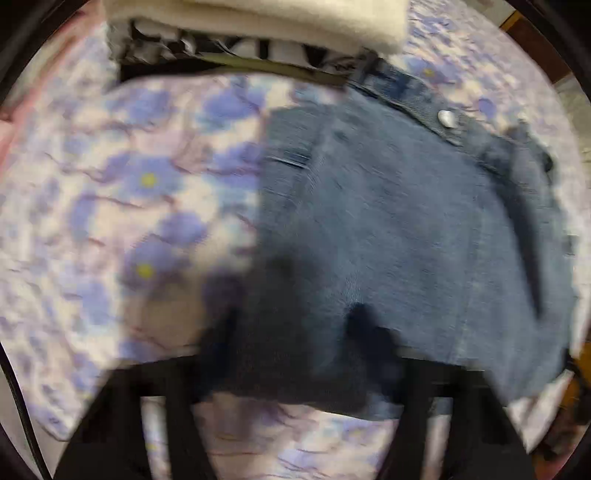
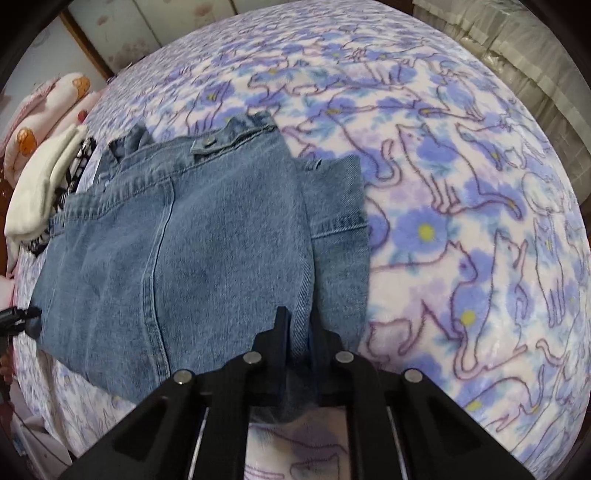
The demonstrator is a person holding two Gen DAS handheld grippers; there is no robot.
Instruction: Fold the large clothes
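A folded blue denim garment (image 1: 388, 221) with a metal snap button lies flat on the flowered bedspread (image 1: 129, 184). In the blurred left wrist view, my left gripper (image 1: 299, 332) stands over its near hem. Dark denim bunches between the two fingers, and the hem is drawn up over the gripper's base. In the right wrist view, the same denim garment (image 2: 184, 240) fills the left half. My right gripper (image 2: 301, 325) is shut on its near right edge, with a thin fold of denim pinched between the pads.
A stack of folded clothes with a cream piece (image 1: 258, 18) on top sits just beyond the denim, and shows as the cream piece (image 2: 40, 184) at far left. Pink plush cushions (image 2: 48, 107) lie behind it. The bedspread (image 2: 461, 184) stretches wide to the right.
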